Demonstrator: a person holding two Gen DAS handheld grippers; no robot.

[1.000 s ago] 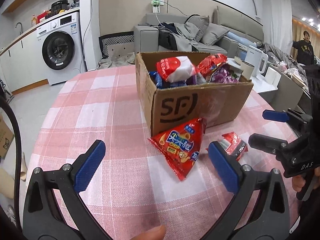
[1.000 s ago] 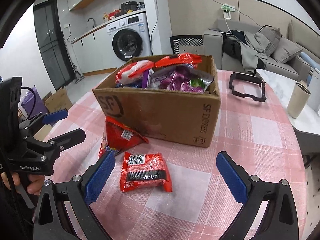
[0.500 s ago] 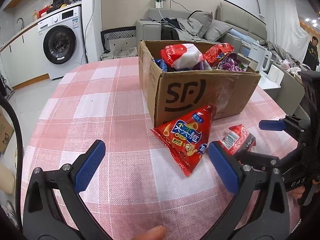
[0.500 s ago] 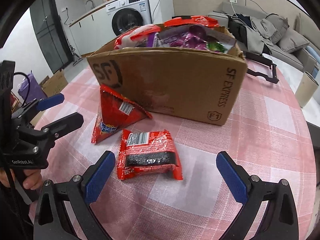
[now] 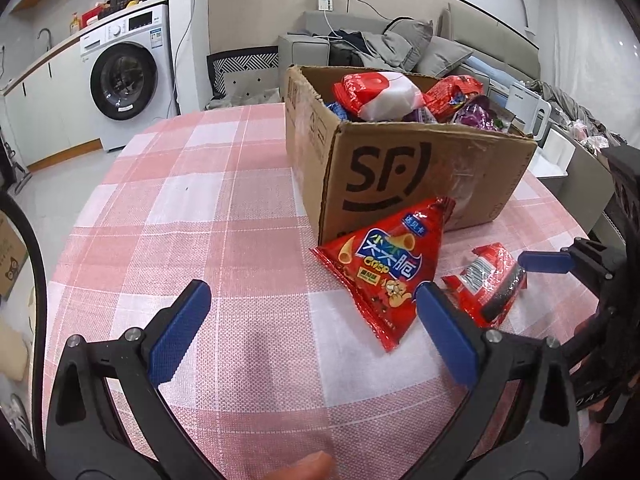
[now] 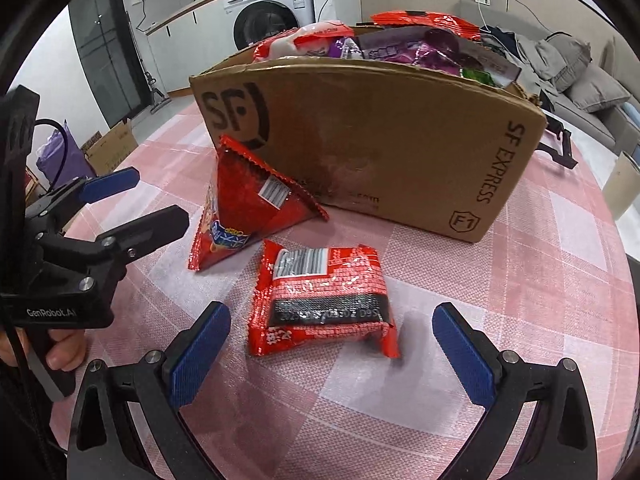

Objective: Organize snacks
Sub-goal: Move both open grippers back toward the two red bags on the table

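Right wrist view: the right claw (image 6: 326,346) has moved in close over the flat red pack (image 6: 322,300).
Both claws are wide open and hold nothing; the left claw (image 5: 312,328) waits near the triangle chip bag (image 5: 386,270). A second ago the pack was farther off, so a grab looks near. It lies flat on the table (image 6: 540,300) between the blue pads, its long side running from 9 to 3 o'clock. At 12 o'clock sits the full box (image 6: 380,152).
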